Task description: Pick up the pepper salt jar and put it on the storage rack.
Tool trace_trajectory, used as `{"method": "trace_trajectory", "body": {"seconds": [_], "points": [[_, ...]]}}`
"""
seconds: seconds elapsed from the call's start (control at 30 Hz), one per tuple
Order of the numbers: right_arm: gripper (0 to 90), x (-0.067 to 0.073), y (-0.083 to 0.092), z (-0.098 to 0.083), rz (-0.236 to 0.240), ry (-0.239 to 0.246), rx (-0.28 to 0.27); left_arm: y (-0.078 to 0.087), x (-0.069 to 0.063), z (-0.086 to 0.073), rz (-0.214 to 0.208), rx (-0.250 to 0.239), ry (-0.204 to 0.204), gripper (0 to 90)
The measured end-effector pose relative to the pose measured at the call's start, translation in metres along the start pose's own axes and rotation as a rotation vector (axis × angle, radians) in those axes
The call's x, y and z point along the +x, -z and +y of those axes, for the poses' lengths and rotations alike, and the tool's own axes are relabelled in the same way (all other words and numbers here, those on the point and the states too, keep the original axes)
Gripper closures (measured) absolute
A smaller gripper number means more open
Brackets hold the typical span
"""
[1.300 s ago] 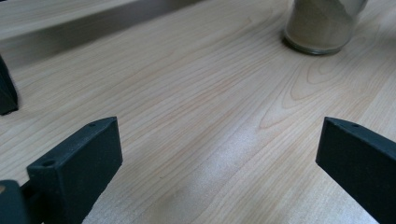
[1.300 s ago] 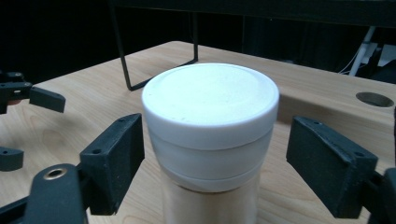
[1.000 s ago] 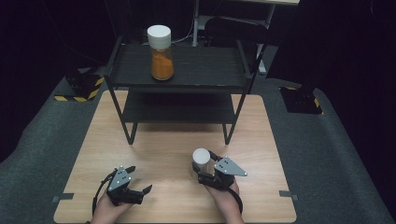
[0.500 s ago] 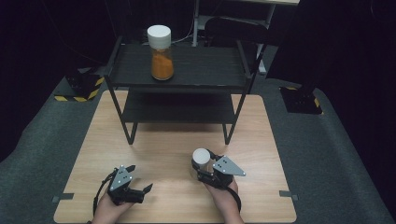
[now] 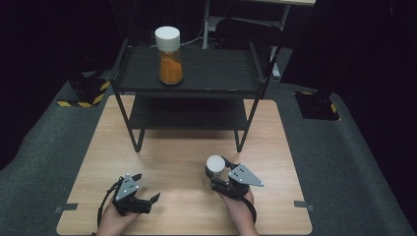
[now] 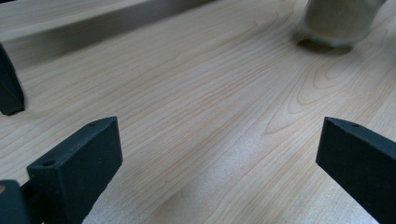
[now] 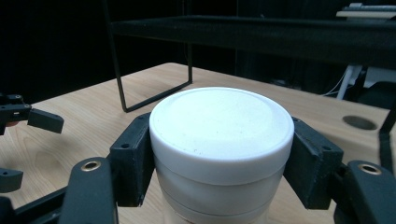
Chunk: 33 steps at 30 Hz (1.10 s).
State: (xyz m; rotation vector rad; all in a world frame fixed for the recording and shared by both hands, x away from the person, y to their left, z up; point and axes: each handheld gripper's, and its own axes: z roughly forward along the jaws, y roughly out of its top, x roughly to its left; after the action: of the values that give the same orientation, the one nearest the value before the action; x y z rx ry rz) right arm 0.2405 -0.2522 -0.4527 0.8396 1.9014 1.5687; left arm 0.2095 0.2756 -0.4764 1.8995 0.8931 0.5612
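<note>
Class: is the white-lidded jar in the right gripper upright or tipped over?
Upright: the jar stands on the table, lid on top, right gripper clamping its sides.

Two white-lidded jars (image 5: pixel 168 55) (image 5: pixel 215 166), one black shelf rack (image 5: pixel 196 73), two grippers (image 5: pixel 147 199) (image 5: pixel 215 173).

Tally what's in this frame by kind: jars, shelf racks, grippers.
Jars with white lids: 2, one with orange powder on the rack's top shelf, one clamped in the right gripper
Black shelf racks: 1
Grippers: 2, counting the left gripper
Total: 5
</note>
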Motion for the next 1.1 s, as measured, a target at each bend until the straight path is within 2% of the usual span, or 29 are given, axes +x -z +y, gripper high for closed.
{"method": "trace_trajectory", "body": {"seconds": [0.17, 0.33, 0.6, 0.8, 1.1], "points": [[33.4, -0.001, 0.016, 0.016, -0.004, 0.03, -0.014, 0.0, -0.001, 0.001, -0.005, 0.007, -0.018, 0.7], [33.4, -0.002, 0.026, 0.027, -0.006, 0.024, -0.022, 0.001, -0.001, 0.003, -0.028, 0.021, -0.032, 0.7], [33.4, -0.004, 0.041, 0.048, -0.017, 0.029, -0.041, 0.001, 0.001, 0.002, -0.034, 0.019, -0.021, 0.7], [33.4, -0.004, 0.049, 0.063, -0.022, 0.044, -0.058, 0.001, 0.002, 0.002, -0.04, 0.017, -0.017, 0.7], [33.4, -0.009, 0.059, 0.088, -0.034, 0.041, -0.09, 0.001, 0.004, 0.002, -0.051, 0.016, -0.016, 0.6]]}}
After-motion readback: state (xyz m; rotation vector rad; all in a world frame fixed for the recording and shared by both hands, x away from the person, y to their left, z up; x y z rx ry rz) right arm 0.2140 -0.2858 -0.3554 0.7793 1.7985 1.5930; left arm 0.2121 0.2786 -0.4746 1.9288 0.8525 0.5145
